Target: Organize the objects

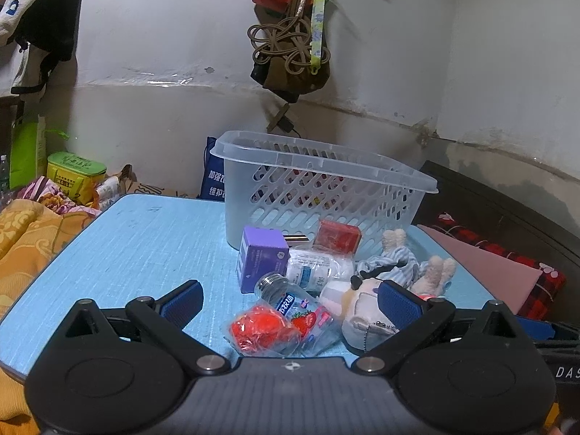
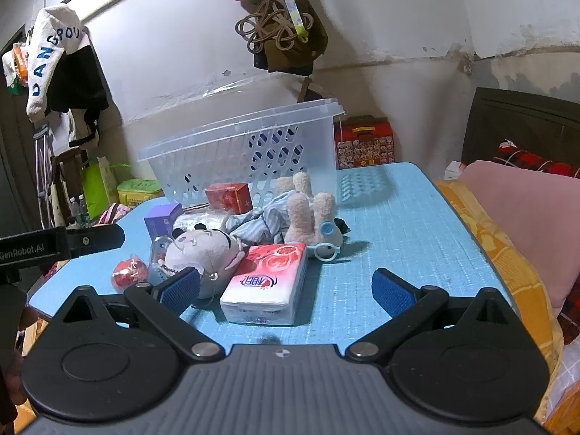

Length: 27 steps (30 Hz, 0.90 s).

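Note:
A clear plastic basket (image 1: 326, 185) (image 2: 246, 145) stands at the back of the blue table (image 1: 137, 246) (image 2: 398, 224). In front of it lie a purple box (image 1: 259, 259) (image 2: 163, 219), a red box (image 1: 337, 235) (image 2: 228, 197), a clear bottle (image 1: 290, 301), a red wrapped ball (image 1: 259, 328) (image 2: 128, 272), a grey plush (image 1: 362, 304) (image 2: 203, 250), a striped plush rabbit (image 1: 398, 261) (image 2: 301, 214) and a tissue pack (image 2: 266, 286). My left gripper (image 1: 290, 301) is open over the bottle and ball. My right gripper (image 2: 286, 286) is open around the tissue pack.
Yellow bedding (image 1: 25, 239) lies left of the table, a pink pillow (image 2: 525, 210) and red plaid cloth (image 1: 507, 257) to the right. Bags hang on the wall (image 1: 290, 36) behind the basket. A green tin (image 1: 74, 174) and a red case (image 2: 364, 143) stand beyond the table.

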{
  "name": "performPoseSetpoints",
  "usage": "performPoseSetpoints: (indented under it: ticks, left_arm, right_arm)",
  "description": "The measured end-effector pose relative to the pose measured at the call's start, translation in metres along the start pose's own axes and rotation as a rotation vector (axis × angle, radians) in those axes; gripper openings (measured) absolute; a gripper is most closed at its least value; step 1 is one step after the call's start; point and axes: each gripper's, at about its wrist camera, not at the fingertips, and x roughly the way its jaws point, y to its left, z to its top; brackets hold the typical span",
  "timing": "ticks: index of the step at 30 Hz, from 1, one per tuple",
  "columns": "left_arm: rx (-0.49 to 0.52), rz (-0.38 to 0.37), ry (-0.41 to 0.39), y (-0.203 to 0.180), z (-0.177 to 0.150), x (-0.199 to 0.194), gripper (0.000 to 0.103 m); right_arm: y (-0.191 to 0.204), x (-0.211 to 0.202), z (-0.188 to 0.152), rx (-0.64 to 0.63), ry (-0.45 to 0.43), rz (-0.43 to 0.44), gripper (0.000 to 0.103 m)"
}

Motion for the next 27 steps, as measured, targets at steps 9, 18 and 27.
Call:
performPoseSetpoints:
  ticks: [9,18,27]
  left_arm:
    - [0.002,-0.002,-0.004,0.007,0.002,-0.003,0.103]
    - [0.000,0.005,0.001,0.017,0.003,-0.005,0.103]
    - [0.019,0.005,0.001,0.018,0.005,-0.002,0.103]
  right_arm:
    - [0.009,-0.003,0.004,-0.007,-0.023,0.013,0.103]
    - [0.017,-0.002,0.004,-0.021,-0.027,0.029,0.103]
    - [0.021,-0.001,0.006,-0.030,-0.030,0.019,0.103]
